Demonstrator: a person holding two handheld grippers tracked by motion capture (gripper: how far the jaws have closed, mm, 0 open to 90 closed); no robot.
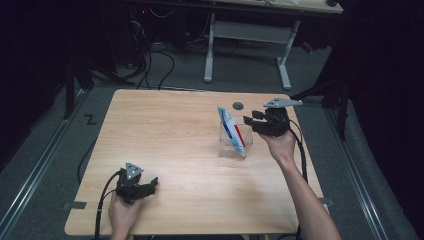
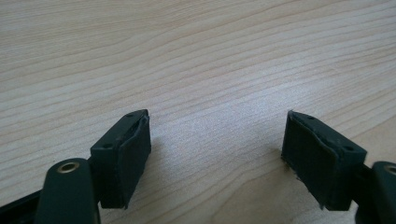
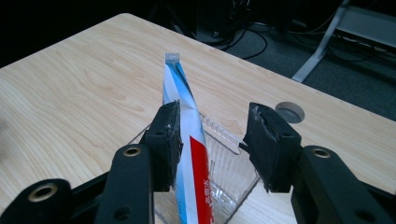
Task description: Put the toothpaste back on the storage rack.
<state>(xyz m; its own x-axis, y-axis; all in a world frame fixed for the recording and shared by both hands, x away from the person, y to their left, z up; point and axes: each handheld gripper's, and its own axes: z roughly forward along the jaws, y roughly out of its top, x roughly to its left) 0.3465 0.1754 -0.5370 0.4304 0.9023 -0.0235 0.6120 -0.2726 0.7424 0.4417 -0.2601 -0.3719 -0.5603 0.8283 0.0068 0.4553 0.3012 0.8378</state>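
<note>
A white, blue and red toothpaste tube (image 1: 231, 130) (image 3: 189, 149) stands tilted in a clear plastic cup (image 1: 236, 142) (image 3: 224, 172) right of the table's middle. My right gripper (image 1: 255, 121) (image 3: 212, 135) hovers just right of the cup. It is open, with the tube against the left jaw's inner side and a wide gap to the other jaw. My left gripper (image 1: 150, 186) (image 2: 217, 154) rests low near the table's front left, open, with bare wood between its jaws.
The wooden table (image 1: 170, 130) has a round grey cable grommet (image 1: 238, 105) (image 3: 289, 112) behind the cup. Beyond the far edge stand a white desk frame (image 1: 247, 35) and loose floor cables (image 1: 160, 60).
</note>
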